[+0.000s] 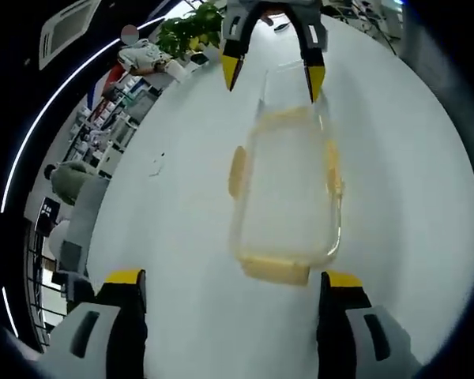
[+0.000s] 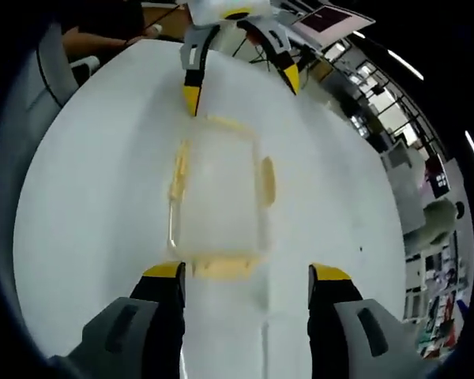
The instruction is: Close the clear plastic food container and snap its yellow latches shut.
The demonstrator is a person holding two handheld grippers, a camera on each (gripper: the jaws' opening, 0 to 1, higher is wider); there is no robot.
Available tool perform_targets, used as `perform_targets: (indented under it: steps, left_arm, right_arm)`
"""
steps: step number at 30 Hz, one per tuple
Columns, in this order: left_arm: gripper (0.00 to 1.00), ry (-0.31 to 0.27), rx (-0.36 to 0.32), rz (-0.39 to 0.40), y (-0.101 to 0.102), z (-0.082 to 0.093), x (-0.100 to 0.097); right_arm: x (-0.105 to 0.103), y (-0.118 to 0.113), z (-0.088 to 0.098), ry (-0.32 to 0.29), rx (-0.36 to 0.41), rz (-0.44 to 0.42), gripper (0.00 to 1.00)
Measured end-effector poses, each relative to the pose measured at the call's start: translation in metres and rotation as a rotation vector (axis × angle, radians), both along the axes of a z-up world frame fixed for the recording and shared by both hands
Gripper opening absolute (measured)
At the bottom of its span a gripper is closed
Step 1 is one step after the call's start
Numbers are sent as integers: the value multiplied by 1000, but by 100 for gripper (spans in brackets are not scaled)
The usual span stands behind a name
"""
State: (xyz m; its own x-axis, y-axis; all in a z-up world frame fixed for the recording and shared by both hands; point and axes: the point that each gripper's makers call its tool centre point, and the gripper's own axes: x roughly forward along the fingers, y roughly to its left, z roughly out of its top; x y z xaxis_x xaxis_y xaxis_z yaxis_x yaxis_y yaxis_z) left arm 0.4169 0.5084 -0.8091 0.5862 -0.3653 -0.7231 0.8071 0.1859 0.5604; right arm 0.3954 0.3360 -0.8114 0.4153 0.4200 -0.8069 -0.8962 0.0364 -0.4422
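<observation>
- Container (image 1: 288,197), clear plastic with yellow latches (image 1: 237,171) on its sides and ends, lies on the white table (image 1: 182,237) between the 2 grippers.
- Left gripper (image 1: 233,288) has jaws spread wide, holding nothing, just short of the container's near end.
- Right gripper (image 2: 245,284) faces it from the opposite end, jaws likewise apart and empty.
- Potted plant (image 1: 191,30) and shelves stand beyond the table's far edge.
</observation>
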Motion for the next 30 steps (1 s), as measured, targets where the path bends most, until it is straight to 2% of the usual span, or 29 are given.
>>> perform_targets:
  steps: [3,8,15,19,21,24,25,28,30]
  left_arm:
    - [86,14,-16,3,-2,0,2]
    - [86,37,-4,-11,-4,-2,5]
    - [82,49,12,-39,-7,-4,6]
    - [74,100,11,-64,-9,-9,4]
    - [72,121,9,-65,-9,-11,4]
    - [70,158,10,-61,-9,-13,3]
    - [68,181,12,-60,-9,-15,2]
    - [55,284,27,-72,-10,-23,-9]
    - [56,279,31,-72,-11,-22,-4]
  right_arm:
    - [2,1,-7,25,-13,5,60]
    - [6,-1,-18,60,-59,6,62]
    - [7,-5,-22,99,-77,4,60]
    - [8,-6,-25,128,-94,2,60]
    - [10,-6,-25,128,-96,-6,60]
    - [8,-5,-28,162,-105,-3,59]
    - [5,-5,-30,188,-117,4,58]
    - [6,-3,-30,211,-119,10,55]
    - [7,-1,-31,223,-116,5,56]
